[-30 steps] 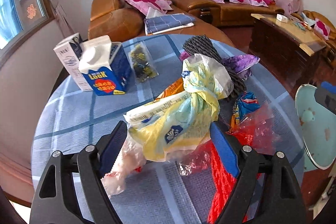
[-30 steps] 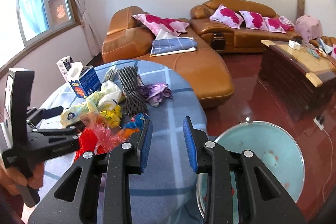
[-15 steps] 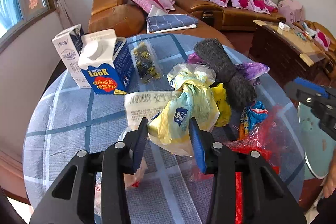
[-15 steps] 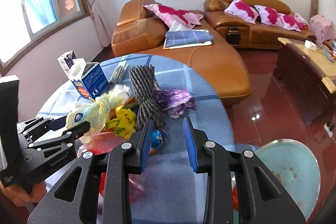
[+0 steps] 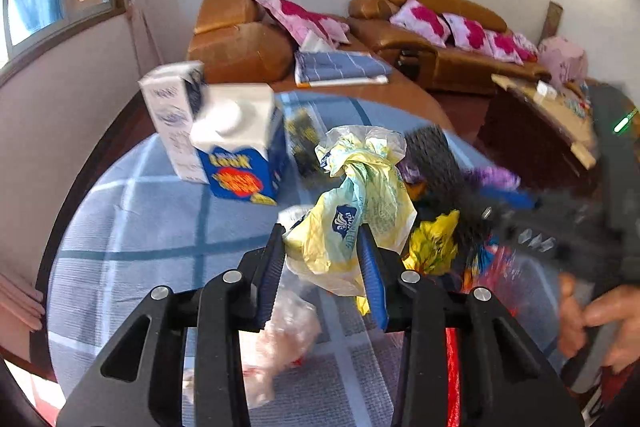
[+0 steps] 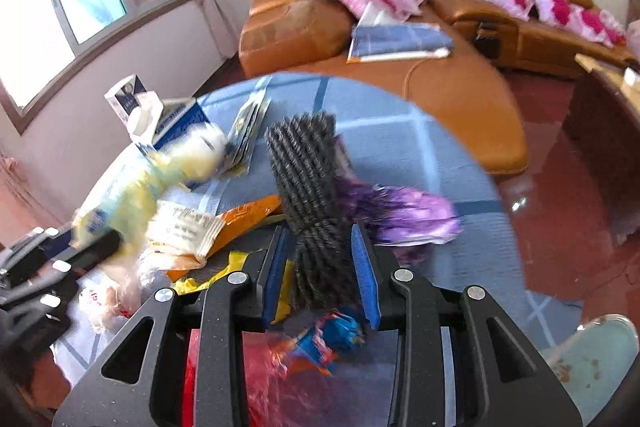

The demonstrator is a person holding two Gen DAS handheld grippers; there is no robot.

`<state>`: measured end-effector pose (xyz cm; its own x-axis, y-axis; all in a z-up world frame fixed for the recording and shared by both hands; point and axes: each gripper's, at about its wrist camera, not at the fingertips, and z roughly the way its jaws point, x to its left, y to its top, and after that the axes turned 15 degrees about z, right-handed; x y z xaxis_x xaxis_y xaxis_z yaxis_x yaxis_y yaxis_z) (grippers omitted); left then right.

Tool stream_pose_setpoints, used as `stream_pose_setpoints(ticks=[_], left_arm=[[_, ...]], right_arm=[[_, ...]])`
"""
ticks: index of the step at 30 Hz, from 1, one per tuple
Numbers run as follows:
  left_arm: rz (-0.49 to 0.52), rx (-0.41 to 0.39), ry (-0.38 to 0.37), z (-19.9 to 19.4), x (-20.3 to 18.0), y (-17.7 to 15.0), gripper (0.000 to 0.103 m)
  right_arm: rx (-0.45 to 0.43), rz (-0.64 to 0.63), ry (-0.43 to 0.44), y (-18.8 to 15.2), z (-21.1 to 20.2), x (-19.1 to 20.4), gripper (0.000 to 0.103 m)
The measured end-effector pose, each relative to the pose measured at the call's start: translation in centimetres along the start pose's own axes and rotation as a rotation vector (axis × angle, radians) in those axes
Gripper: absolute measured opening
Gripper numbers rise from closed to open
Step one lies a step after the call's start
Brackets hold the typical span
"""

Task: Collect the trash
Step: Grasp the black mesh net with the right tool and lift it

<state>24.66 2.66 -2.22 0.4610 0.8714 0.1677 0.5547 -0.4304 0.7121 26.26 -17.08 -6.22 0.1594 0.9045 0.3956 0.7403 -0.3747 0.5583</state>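
Note:
A knotted yellow plastic bag (image 5: 360, 195) is raised off the round blue-checked table (image 5: 140, 227). My left gripper (image 5: 322, 231) is closing on its lower part, and both pads press the plastic. The same bag shows blurred at the left of the right wrist view (image 6: 132, 195). My right gripper (image 6: 320, 231) sits low over the trash pile with its jaws a little apart. The near end of a dark grey ribbed roll (image 6: 308, 167) lies between its fingers, with a gap on the left side. A hand (image 5: 600, 319) holds the right gripper.
Two milk cartons (image 5: 240, 147) stand at the table's far left. A purple wrapper (image 6: 404, 215), orange wrapper (image 6: 248, 211), white label pack (image 6: 180, 227), blue wrapper (image 6: 340, 331) and red plastic bag (image 6: 272, 367) lie around the roll. A pale teal bin (image 6: 592, 355) stands right of the table.
My left gripper went from wide open to closed on the yellow bag and raised it. My right gripper swung left from the bin side to over the grey roll.

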Motion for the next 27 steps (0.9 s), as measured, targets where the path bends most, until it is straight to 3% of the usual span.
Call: stream_pose_setpoints(ticks=[3, 5, 7, 12, 18, 27], left_arm=[[-0.013, -0.028, 0.037, -1.2, 0.8, 0.3, 0.037], [-0.005, -0.036, 0.075, -1.9, 0.9, 0.3, 0.037], [-0.004, -0.036, 0.088, -2.3, 1.0, 0.2, 0.037], [-0.019, -0.038, 0.086, -3.5, 0.9, 0.0, 0.037], [-0.006, -0.084, 0.101, -6.3, -0.3, -0.3, 0.037], [0.029, -0.061, 0.085, -8.2, -4.1, -1.9, 0.037]], right_arm=[[0.04, 0.007, -0.012, 0.0, 1.5, 0.0, 0.034], [0.052, 0.018, -0.008, -0.1, 1.8, -0.2, 0.024], [0.044, 0.022, 0.011, -0.1, 1.5, -0.1, 0.022], [-0.077, 0.021, 0.062, 0.0, -2.7, 0.5, 0.022], [-0.238, 0.043, 0.054, -1.0, -9.5, 0.0, 0.022], [-0.287, 0.079, -0.049, -5.7, -14.8, -2.6, 0.022]])
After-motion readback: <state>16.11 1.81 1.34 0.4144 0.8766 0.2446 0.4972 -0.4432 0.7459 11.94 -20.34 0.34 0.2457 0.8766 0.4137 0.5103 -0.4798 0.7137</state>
